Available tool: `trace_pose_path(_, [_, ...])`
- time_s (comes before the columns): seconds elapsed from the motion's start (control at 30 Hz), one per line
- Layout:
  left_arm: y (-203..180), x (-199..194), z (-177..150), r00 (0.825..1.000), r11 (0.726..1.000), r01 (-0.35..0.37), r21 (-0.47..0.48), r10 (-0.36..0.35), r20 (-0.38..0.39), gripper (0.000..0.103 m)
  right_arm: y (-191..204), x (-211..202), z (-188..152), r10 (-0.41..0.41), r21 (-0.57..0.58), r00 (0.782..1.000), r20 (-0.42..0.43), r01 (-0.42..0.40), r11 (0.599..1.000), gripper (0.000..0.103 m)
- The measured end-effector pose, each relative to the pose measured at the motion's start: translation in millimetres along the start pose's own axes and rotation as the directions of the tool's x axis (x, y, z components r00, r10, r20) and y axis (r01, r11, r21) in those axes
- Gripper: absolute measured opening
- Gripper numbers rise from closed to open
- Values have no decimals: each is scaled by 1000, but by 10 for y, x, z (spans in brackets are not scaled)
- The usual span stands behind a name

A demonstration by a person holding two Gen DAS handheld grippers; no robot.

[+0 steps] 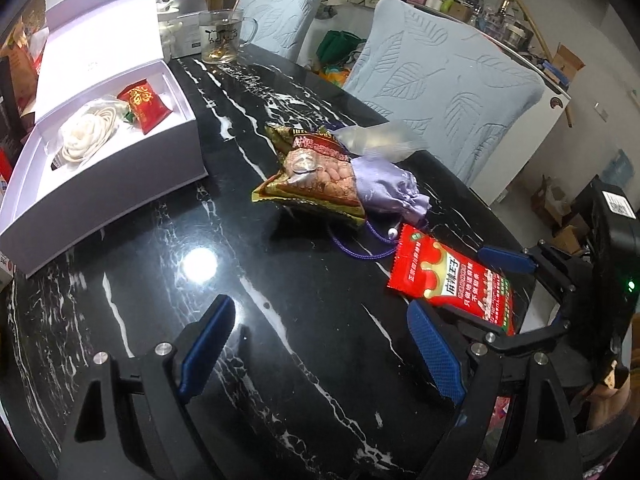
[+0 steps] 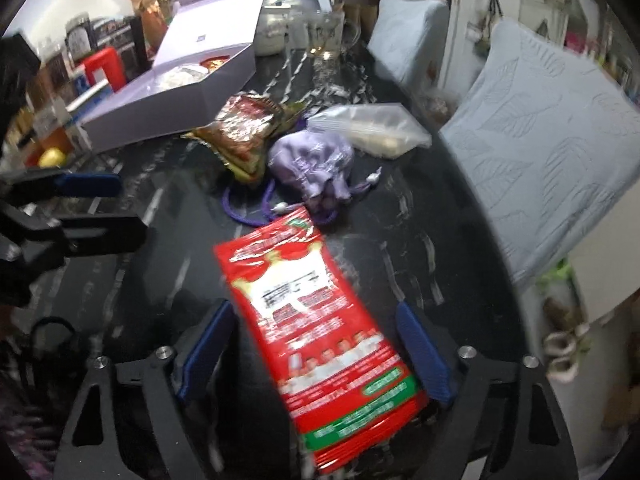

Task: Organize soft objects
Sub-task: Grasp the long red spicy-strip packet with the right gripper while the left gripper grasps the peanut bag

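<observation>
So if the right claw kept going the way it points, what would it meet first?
The red snack packet, which already lies between the right claw's blue pads on the black marble table. The pads don't look pressed on it yet, though blur makes contact unclear.

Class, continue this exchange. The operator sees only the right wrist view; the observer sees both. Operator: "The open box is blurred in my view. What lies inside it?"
Observer: A cream fabric flower and a small red packet lie side by side in the box.
Operator: Is anything between the left gripper's fingers?
Observer: No. The left gripper is open, with only bare table between its fingers.
</observation>
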State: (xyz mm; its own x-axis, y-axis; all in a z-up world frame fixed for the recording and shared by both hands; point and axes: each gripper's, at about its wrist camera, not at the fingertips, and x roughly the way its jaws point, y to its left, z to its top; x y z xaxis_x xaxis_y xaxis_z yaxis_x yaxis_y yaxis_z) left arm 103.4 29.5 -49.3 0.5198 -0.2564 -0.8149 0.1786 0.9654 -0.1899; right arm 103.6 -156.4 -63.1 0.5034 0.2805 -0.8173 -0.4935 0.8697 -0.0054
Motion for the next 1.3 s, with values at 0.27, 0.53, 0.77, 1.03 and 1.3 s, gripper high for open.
trace_pose_path(0.27, [-2,30,104,1000,1000,3,-16,-2,11,89,-2,-51,-16,26,-16,1000,-2,-26,1000,50])
trace_pose_path(0.53, [16,64,317,998,1000,-24,-14,25,54,89,-289,-153,-86,170,168,984,55,-177,970,46])
trace_pose_path(0.77, [-32,245,524,998,999,-33,12,32,54,89,-449,-257,-45,144,233,985,94,-162,959,46])
trace_pose_path(1.03, [17,490,775,996,997,-70,20,69,59,89,-637,-172,103,87,268,992,90,-108,957,46])
trace_pose_path(1.3, [62,742,868,996,995,-88,37,87,25,73,-689,-73,208,67,260,995,76,-84,962,46])
